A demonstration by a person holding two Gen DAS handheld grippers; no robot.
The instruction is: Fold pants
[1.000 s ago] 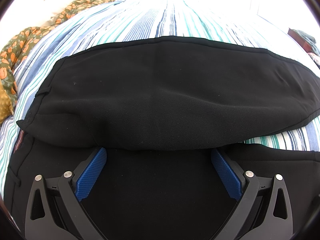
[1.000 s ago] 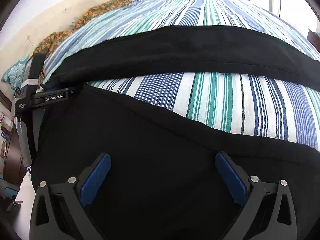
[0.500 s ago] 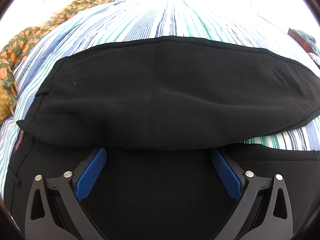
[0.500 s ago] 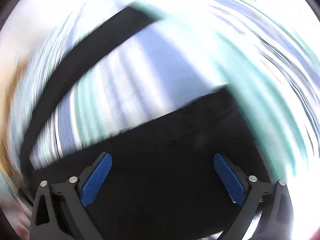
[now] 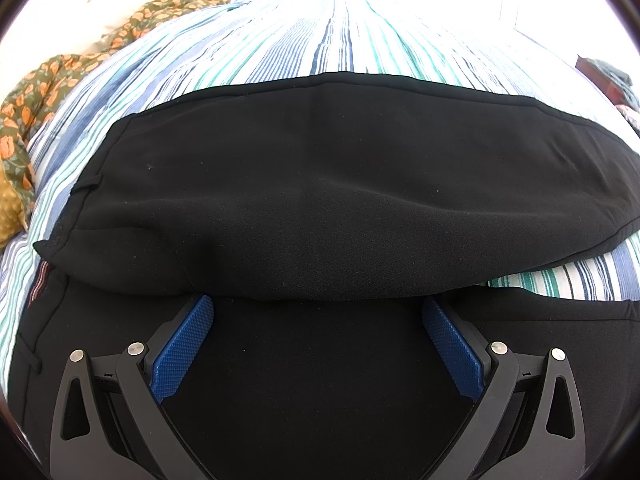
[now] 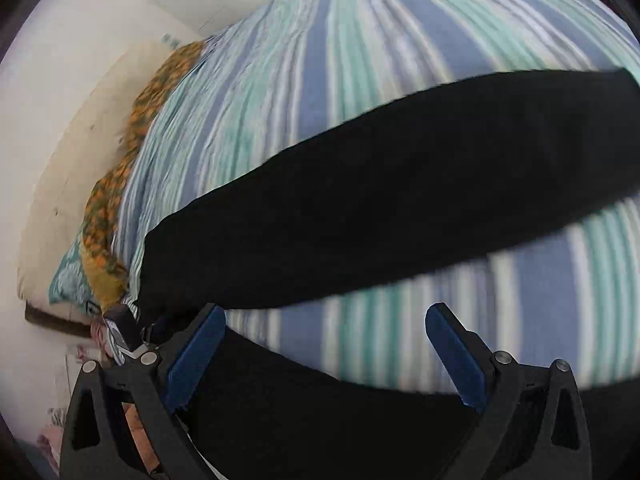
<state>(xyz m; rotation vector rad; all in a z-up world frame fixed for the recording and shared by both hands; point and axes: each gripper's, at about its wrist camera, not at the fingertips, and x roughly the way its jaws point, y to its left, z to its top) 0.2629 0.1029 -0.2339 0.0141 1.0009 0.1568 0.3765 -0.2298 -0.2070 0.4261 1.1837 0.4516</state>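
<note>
Striped bedding point(image 5: 336, 40) in blue, teal and white covers the bed and fills the far half of the left wrist view, washed out by strong light at the top. Along its left edge lies a green cloth with orange flowers point(image 5: 36, 96). Black pants point(image 5: 320, 184) lie across the bed: one leg is spread as a wide band from left to right, and a second layer of the same black fabric sits nearer the camera, under the tool. A wedge of striped sheet shows between the two layers at the right. The left tool point(image 5: 318, 320) has its blue-padded fingers point(image 5: 184, 344) spread wide, with nothing pinched between them; their tips sit just at the near edge of the upper leg, over the lower black layer.

Blurred stripes of the same bedding point(image 6: 360, 60) run through the right wrist view, which is tilted. A pale wall point(image 6: 80, 100) stands at the left, with the flowered cloth point(image 6: 132, 152) bunched along the bed's edge beside it. One leg of the pants point(image 6: 380, 208) crosses the frame as a slanted dark band, and more black fabric lies at the bottom, with striped sheet between. The right tool point(image 6: 326, 328) is also spread, holding nothing. Part of another black device point(image 6: 120, 326) shows at the lower left, beside the left finger.
</note>
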